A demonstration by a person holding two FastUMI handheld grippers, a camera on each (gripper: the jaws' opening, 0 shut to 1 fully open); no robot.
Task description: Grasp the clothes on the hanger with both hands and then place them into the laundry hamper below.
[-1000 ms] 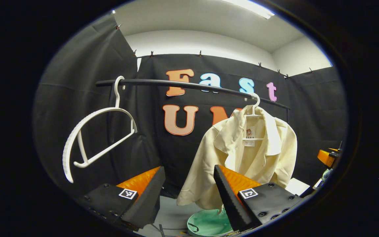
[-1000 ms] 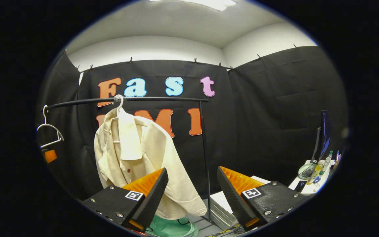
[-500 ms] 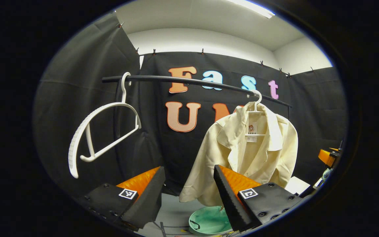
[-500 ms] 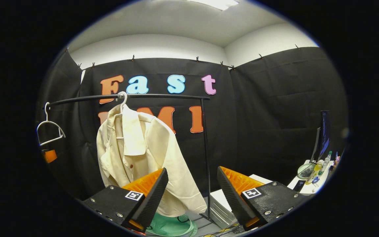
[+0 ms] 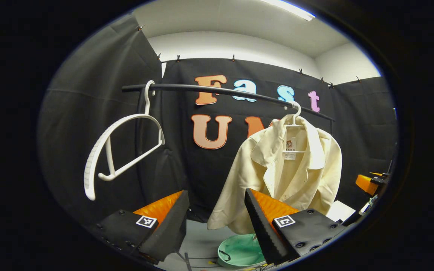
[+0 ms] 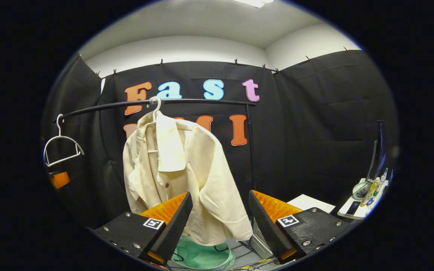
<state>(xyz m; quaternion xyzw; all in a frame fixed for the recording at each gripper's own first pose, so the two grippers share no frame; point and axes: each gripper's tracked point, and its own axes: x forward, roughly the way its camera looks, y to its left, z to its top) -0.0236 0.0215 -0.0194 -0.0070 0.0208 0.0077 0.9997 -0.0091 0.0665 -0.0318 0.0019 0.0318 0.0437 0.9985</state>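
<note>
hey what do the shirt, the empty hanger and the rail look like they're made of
Cream shirt: soft woven fabric, matte; it drapes and folds. Exact fibre unclear.
Empty hanger: likely moulded white plastic, smooth, with a ribbed edge.
Rail: thin rigid black bar with a slight sheen, probably coated metal, though that is uncertain.

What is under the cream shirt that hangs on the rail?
Under the cream shirt a green hamper stands on the floor. Its rim shows, but the shirt's hem and the right tool's finger cover part of it.
</note>
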